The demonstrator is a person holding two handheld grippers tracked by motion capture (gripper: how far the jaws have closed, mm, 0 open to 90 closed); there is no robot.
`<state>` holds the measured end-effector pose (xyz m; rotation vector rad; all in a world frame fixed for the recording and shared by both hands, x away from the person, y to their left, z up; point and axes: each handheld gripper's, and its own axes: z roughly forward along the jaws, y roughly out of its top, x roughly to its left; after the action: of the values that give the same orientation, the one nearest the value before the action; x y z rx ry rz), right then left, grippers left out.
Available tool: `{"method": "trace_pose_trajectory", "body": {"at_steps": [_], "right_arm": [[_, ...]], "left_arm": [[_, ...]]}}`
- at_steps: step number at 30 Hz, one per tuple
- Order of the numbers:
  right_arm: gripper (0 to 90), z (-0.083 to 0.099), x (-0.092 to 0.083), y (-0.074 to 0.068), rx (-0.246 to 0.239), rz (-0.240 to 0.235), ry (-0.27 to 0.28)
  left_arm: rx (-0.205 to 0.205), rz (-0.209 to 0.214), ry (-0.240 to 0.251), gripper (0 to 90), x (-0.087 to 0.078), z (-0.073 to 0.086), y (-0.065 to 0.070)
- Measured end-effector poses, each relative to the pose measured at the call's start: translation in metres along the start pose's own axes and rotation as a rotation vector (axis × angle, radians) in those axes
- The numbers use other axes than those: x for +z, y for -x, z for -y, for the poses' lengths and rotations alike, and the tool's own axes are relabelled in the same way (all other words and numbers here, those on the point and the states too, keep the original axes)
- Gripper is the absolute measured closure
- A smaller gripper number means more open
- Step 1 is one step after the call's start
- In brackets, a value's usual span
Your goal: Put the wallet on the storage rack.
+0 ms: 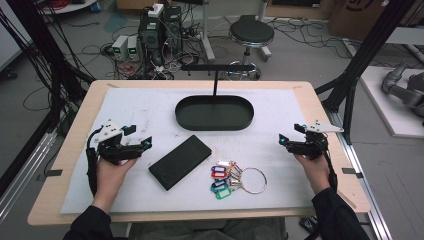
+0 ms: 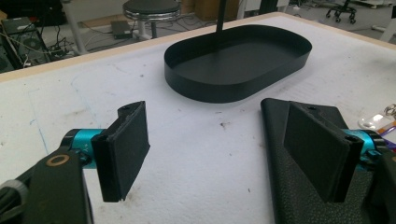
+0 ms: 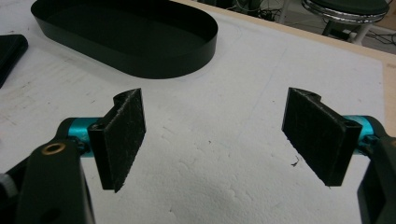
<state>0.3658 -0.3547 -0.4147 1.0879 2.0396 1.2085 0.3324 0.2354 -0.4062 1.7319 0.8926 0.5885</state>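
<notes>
With both grippers, left [image 1: 145,144] and right [image 1: 283,141], gaping wide and empty, I approach the wallet [image 1: 180,161] at centre, near side of the tray [image 1: 214,113], low and square to its left edge.

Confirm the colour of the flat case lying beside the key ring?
Black, pebbled texture: the flat case. Best seen in the left gripper view.

Right claw [image 3: 215,142] gapes empty near black tray [image 3: 140,42].

Black wallet [image 1: 180,161] lies flat beside key rings [image 1: 237,179].
</notes>
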Motion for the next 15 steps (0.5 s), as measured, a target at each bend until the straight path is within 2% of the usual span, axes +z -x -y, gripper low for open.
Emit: {"method": "trace_pose_trajectory", "body": {"at_steps": [7,15], "right_arm": [[21.7,0.0010,0.0004,0.0028,0.016,-0.004,-0.009],[21.7,0.0016,-0.0019,0.0043,0.021,0.000,-0.012]], "left_arm": [[-0.005,0.000,0.005,22.6,0.0000,-0.0006,-0.0030],[0.011,0.007,-0.012,22.7,0.0034,-0.0014,-0.0005]]}}
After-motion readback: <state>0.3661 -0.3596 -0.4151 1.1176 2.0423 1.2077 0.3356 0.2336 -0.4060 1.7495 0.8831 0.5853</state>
